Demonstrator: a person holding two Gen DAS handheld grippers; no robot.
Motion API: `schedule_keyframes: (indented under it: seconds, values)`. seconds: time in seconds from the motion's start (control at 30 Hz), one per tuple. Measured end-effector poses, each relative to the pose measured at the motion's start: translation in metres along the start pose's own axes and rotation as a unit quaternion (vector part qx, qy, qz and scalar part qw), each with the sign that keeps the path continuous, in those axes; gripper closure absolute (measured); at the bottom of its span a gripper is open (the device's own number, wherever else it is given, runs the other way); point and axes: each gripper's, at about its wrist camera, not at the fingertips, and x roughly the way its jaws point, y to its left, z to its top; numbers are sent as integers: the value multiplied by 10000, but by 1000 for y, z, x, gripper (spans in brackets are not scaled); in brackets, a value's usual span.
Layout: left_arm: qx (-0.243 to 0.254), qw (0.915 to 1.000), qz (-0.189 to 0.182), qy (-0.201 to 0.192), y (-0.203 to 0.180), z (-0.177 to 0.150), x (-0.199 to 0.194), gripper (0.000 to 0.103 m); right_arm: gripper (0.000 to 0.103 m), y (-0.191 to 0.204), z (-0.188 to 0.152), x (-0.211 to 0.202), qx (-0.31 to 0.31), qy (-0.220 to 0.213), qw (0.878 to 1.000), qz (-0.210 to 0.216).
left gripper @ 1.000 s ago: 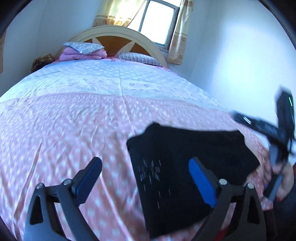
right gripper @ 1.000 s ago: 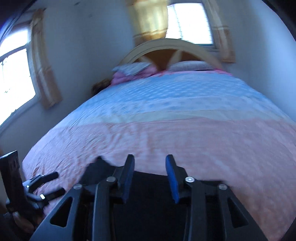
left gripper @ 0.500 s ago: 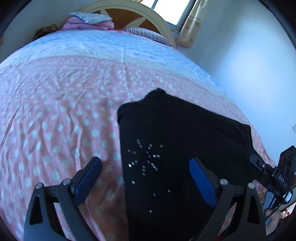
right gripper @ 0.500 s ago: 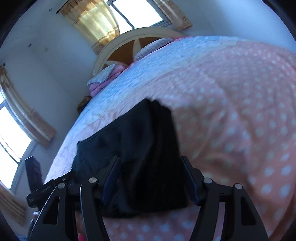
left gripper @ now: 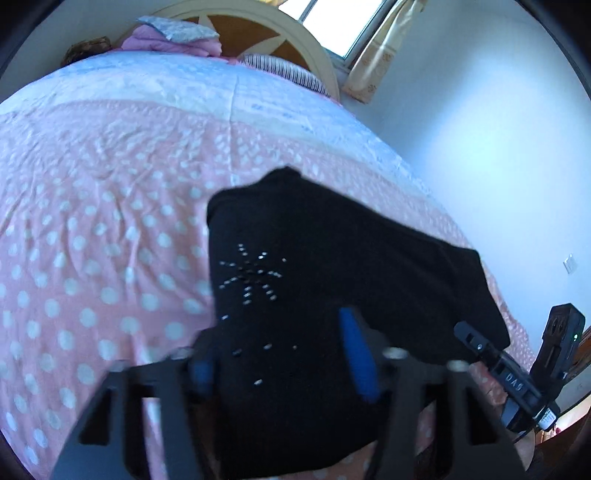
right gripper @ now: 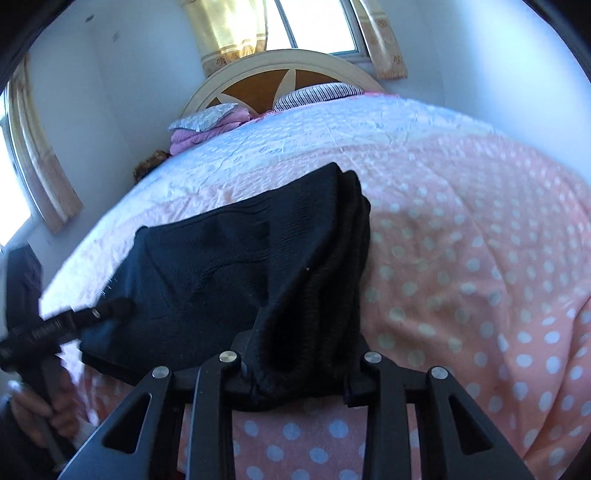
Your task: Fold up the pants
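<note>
I have the black pants (left gripper: 332,258) folded into a thick pad near the foot of the bed, on the pink polka-dot bedspread (left gripper: 92,240). My left tool (left gripper: 280,350) has just been closing, and in its own view the two blue pads now sit on either side of the pants' near edge; the picture there is blurred, yet the cloth bunches between them, so I read it as clenched on the pants. Only this view shows the starburst of small shiny studs (left gripper: 251,273) on the top layer. My right tool (right gripper: 299,365) has also just been closing; from its camera the stacked, ribbed folded edges hang bunched between its fingers, gripped. That view alone shows the layered side of the fold, and the hand (right gripper: 55,410) holding the left tool at the pants' other near corner. Each camera catches the other tool at the frame's edge. Beyond the pants the bedspread turns pale blue toward the arched headboard (right gripper: 280,74), with a striped pillow (right gripper: 317,94), folded pink bedding (right gripper: 207,125) and curtained windows (right gripper: 317,22) behind
</note>
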Motion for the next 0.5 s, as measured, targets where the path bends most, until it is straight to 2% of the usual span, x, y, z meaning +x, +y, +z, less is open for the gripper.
schedule_keyframes:
  seconds: [0.03, 0.07, 0.17, 0.3, 0.5]
  values:
    - [123, 9999, -91, -75, -3, 2, -5, 89, 74, 5, 2, -1, -120, -8, 9999, -61]
    - [228, 9993, -266, -90, -9, 4, -9, 87, 75, 11, 4, -5, -214, -53, 9997, -93]
    - [372, 9985, -318, -260, -15, 9, -18, 87, 75, 21, 17, -22, -238, -261, 9992, 175]
    - [63, 9979, -568, -319, -3, 26, -28, 87, 76, 40, 41, -47, -487, -577, 9966, 320]
    - [251, 9960, -286, -803, 5, 56, -52, 88, 76, 82, 71, -62, -915, -942, 9891, 673]
